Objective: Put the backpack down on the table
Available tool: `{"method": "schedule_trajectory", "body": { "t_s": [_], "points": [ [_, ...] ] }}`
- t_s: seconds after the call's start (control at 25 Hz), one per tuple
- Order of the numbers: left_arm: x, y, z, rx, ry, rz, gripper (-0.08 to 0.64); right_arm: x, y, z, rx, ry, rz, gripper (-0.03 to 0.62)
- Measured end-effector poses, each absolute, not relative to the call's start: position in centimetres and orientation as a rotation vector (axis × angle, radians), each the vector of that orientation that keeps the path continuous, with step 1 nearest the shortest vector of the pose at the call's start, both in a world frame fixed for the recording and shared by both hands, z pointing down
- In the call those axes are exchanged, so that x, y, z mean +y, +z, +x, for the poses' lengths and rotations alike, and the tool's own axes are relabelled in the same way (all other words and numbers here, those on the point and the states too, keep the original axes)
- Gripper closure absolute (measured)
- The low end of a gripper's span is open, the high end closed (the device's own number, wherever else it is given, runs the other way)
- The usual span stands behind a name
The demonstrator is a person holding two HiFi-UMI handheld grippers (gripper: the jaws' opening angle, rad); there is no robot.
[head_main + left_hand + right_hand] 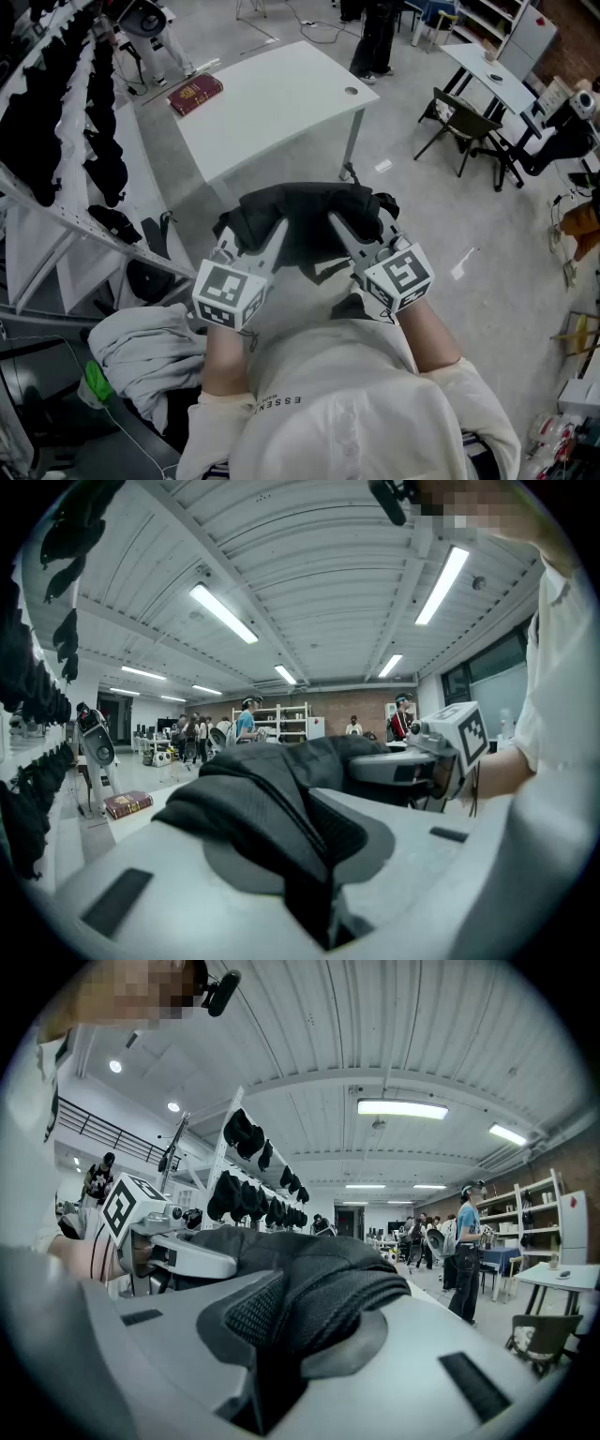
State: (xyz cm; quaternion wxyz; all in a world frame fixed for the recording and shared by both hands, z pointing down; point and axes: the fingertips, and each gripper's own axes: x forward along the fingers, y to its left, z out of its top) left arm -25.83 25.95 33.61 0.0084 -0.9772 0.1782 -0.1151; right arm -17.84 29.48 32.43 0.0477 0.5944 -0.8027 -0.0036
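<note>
A black backpack (309, 217) hangs in the air in front of me, held between both grippers. My left gripper (275, 236) is shut on a padded black strap (267, 803) at the bag's left side. On the right side, my right gripper (339, 228) is shut on another padded strap (323, 1297). In the left gripper view the right gripper (412, 766) shows beyond the bag, and the left gripper (187, 1252) shows likewise in the right gripper view. The white table (272, 108) stands ahead, beyond the bag, with a red book (195, 94) at its far left corner.
A rack of black items (56, 122) runs along the left. A pile of white cloth (141, 356) lies at my lower left. A folding chair (464, 122) and a second white table (497, 75) stand at the right. A person (375, 37) stands beyond the table.
</note>
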Motion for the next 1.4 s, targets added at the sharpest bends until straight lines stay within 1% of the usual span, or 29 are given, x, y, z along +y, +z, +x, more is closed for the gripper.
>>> {"method": "schedule_trajectory", "body": {
  "t_s": [0.44,0.8,1.16,1.4],
  "points": [
    [25.3,34.7,-25.9,0.571,-0.391,-3.072,0.489,28.8,33.5,-17.8,-2.452,0.029,1.814,0.511],
    [23.9,35.5,-24.3,0.606,-0.439,-3.075,0.489,27.0,34.4,-16.1,-2.495,0.097,1.787,0.508],
    [17.7,36.9,-20.6,0.78,-0.473,-3.063,0.489,19.9,36.0,-12.1,-2.612,0.114,1.623,0.506],
    [13.0,36.1,-14.6,0.955,-0.481,-3.031,0.489,14.2,35.3,-5.8,-2.703,0.121,1.478,0.506]
  ]
}}
